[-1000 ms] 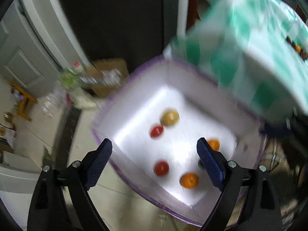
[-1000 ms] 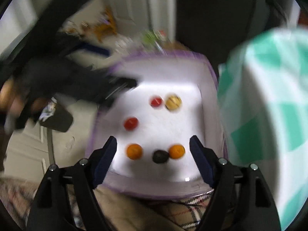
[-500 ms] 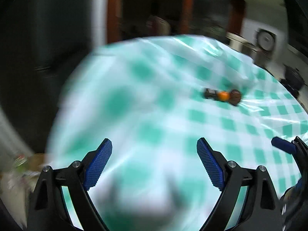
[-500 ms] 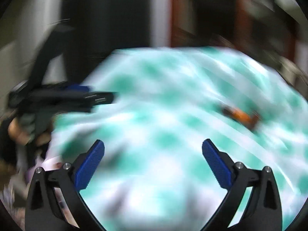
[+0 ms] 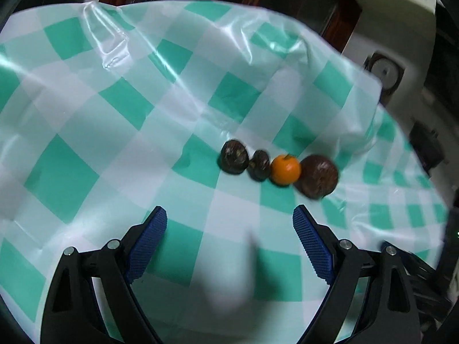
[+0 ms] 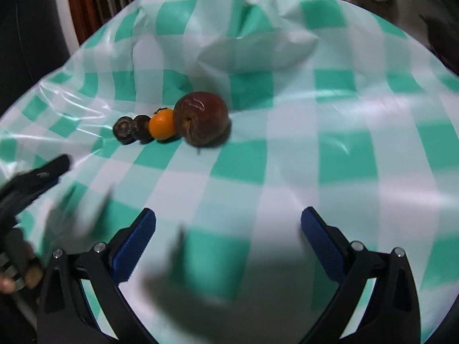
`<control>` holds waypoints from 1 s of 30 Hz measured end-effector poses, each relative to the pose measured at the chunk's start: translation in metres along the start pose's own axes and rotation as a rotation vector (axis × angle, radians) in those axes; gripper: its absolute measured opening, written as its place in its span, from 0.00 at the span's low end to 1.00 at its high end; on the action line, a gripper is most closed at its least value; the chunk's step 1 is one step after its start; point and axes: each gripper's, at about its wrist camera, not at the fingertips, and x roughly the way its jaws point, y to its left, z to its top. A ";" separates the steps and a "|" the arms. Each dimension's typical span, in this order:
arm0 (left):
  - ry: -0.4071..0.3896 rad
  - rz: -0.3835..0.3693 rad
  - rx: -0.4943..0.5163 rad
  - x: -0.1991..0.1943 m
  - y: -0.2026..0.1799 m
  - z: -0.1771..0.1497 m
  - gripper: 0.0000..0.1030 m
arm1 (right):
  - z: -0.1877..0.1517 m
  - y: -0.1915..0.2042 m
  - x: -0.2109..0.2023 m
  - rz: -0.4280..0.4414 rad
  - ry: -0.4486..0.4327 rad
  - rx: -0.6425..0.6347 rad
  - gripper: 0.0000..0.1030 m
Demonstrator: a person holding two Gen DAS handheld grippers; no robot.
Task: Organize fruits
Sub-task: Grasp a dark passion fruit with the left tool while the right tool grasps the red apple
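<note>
Green-and-white checked plastic sheeting covered the table and lay creased and glossy under the lamp.

Left wrist view: the left gripper hung over the cloth with its jaws spread wide and nothing between the blue pads. Ahead of it, well apart from the pads, four fruits stood in a touching row: a dark wrinkled fruit, a smaller dark fruit, a small orange and a large brown fruit. The frame was slightly blurred at its lower edge.

Right wrist view: the right gripper had just been opening and stood at full spread, with no object between its jaws. The same row lay ahead and to its left, with the large brown fruit nearest, then the orange, then the two dark fruits. The left gripper showed as a blurred black shape at the left margin.

Assessment: the step in hand appeared to be the reach for the next fruits to be sorted. As the fruits touched one another, an end piece looked the sound choice for each hand: the large brown fruit for the right, the far dark fruit for the left. Pads should straddle one fruit only and close on its widest part, as a nudge could roll the neighbours over the slippery cloth.
</note>
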 end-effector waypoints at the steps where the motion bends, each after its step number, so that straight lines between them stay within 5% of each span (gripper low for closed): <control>1: -0.008 -0.016 -0.014 -0.005 0.003 -0.001 0.84 | 0.006 0.002 0.006 -0.005 0.007 -0.017 0.99; 8: 0.009 -0.075 -0.063 -0.005 0.012 0.001 0.84 | 0.056 0.033 0.074 -0.094 0.080 -0.139 0.99; 15: 0.017 -0.067 -0.041 -0.002 0.006 -0.001 0.84 | 0.077 0.045 0.100 -0.178 0.089 -0.217 0.98; 20: 0.022 -0.059 -0.018 0.000 0.002 -0.002 0.84 | 0.089 0.027 0.109 -0.089 0.100 -0.117 0.87; 23: 0.022 -0.058 -0.017 0.000 0.002 -0.002 0.84 | 0.086 0.027 0.102 -0.044 0.080 -0.128 0.63; 30: 0.035 -0.050 0.006 0.002 -0.001 -0.003 0.84 | 0.048 -0.005 0.054 0.108 0.044 0.072 0.61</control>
